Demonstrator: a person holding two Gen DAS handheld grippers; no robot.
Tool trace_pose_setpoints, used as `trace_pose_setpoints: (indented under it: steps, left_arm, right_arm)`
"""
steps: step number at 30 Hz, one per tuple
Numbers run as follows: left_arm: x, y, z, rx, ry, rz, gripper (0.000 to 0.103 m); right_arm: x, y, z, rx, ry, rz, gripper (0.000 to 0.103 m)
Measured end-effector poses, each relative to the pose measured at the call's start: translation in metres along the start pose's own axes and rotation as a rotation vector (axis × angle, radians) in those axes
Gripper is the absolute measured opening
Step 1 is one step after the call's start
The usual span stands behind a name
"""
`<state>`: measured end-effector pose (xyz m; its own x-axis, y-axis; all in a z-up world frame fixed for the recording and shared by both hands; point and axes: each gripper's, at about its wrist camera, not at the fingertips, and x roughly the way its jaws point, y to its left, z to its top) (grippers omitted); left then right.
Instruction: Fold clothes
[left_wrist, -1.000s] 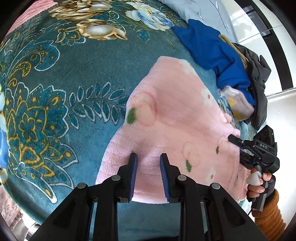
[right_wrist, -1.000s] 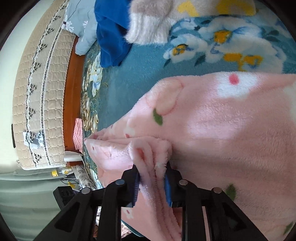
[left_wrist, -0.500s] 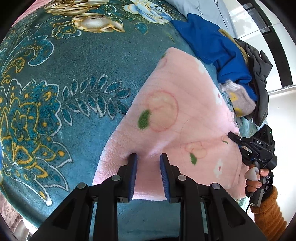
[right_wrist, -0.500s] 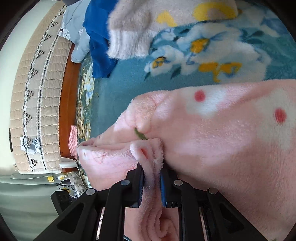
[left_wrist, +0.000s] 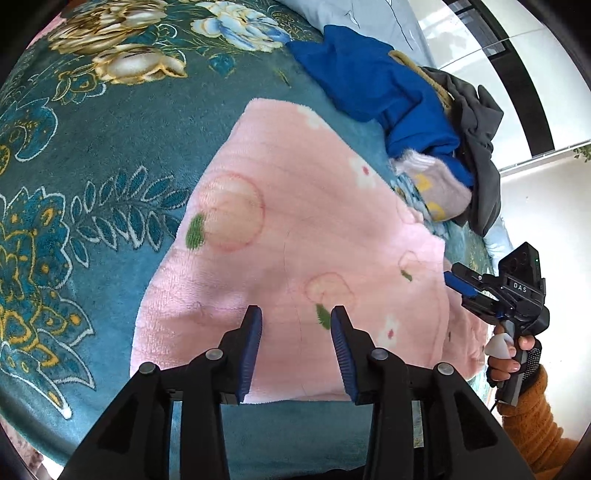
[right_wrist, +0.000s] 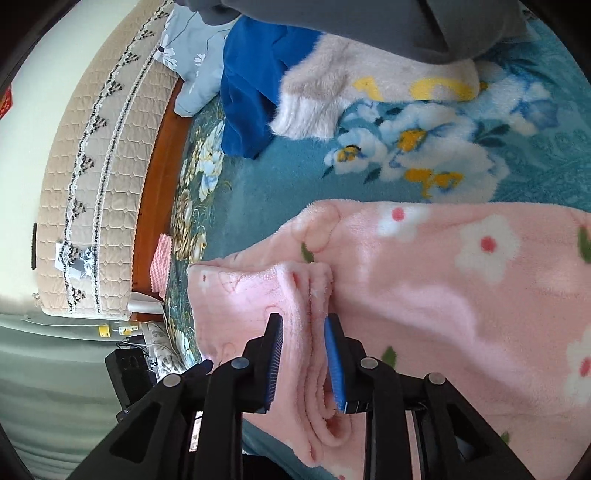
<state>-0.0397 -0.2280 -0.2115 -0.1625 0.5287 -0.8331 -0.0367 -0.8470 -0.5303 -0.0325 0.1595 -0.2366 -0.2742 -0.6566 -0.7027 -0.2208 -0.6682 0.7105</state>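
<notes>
Your left gripper (left_wrist: 295, 350) hangs w/ fingers apart over the near edge of the pink fleece garment (left_wrist: 295, 240), gripping nothing. The garment lies spread on the teal floral blanket (left_wrist: 92, 166), toward the bed's near edge. Your right gripper (right_wrist: 303, 354) has a bunched fold of that fleece between its pads; they look slightly parted, so I can't tell if it's pinched. A blue garment (left_wrist: 388, 88), grey garment (left_wrist: 476, 147) and fuzzy sock (left_wrist: 439, 184) pile at the far side, partly hidden under each other.

Pink fleece garment (left_wrist: 295, 236) (peach and flower print) lies folded flat on the bedspread.
</notes>
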Motion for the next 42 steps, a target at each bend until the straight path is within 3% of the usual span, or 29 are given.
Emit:
trace_pose_setpoints:
  steps: [1,2,3,6,10,17,21,24,27,28,30,31,32,36,42]
  left_arm:
    - [0.004,-0.002,0.0,0.009,0.009,0.019,0.032]
    - [0.007,-0.003,0.0,0.016,0.017,0.041,0.011]
    - [0.009,-0.004,0.001,0.017,0.024,0.06,0.003]
    - [0.001,0.002,0.002,0.002,0.004,0.064,0.0]
    - [-0.033,0.019,0.015,-0.06,-0.081,0.098,0.0]
    - [-0.095,0.066,0.043,-0.123,-0.196,0.321,0.0]
    - [-0.115,0.096,0.049,-0.19,-0.234,0.379,0.0]
    - [-0.116,0.107,0.048,-0.259,-0.25,0.265,0.0]
    - [-0.094,0.09,0.05,-0.257,-0.207,0.028,0.0]
    - [-0.082,0.078,0.05,-0.219,-0.172,0.01,0.003]
    - [-0.058,0.053,0.051,-0.141,-0.101,-0.027,0.019]
    - [-0.044,0.041,0.05,-0.104,-0.057,-0.031,0.031]
    - [-0.034,0.035,0.048,-0.094,-0.03,-0.035,0.033]
    - [0.006,0.014,0.043,-0.053,0.078,-0.051,0.033]
    - [0.023,0.015,0.033,-0.077,0.152,-0.003,0.033]
  right_arm:
    - [0.0,-0.002,-0.002,0.008,0.002,-0.002,0.026]
    - [0.0,-0.006,-0.003,0.02,0.004,-0.002,0.026]
    - [0.0,-0.009,-0.004,0.032,0.006,-0.001,0.026]
    - [0.001,-0.016,-0.007,0.061,0.012,-0.003,0.026]
    - [-0.001,-0.021,-0.008,0.074,0.012,-0.009,0.026]
    - [-0.01,-0.023,-0.009,0.083,-0.006,-0.027,0.026]
    - [-0.023,-0.025,-0.011,0.087,-0.031,-0.047,0.026]
    - [-0.034,-0.027,-0.013,0.084,-0.048,-0.068,0.026]
    - [-0.043,-0.028,-0.015,0.088,-0.064,-0.078,0.026]
    - [-0.044,-0.029,-0.017,0.093,-0.068,-0.079,0.026]
    - [-0.044,-0.029,-0.02,0.105,-0.069,-0.083,0.026]
    - [-0.044,-0.028,-0.021,0.106,-0.068,-0.08,0.026]
    - [-0.044,-0.027,-0.022,0.103,-0.067,-0.078,0.026]
    - [-0.047,-0.022,-0.026,0.088,-0.067,-0.075,0.026]
    - [-0.062,-0.03,-0.027,0.11,-0.096,-0.074,0.026]
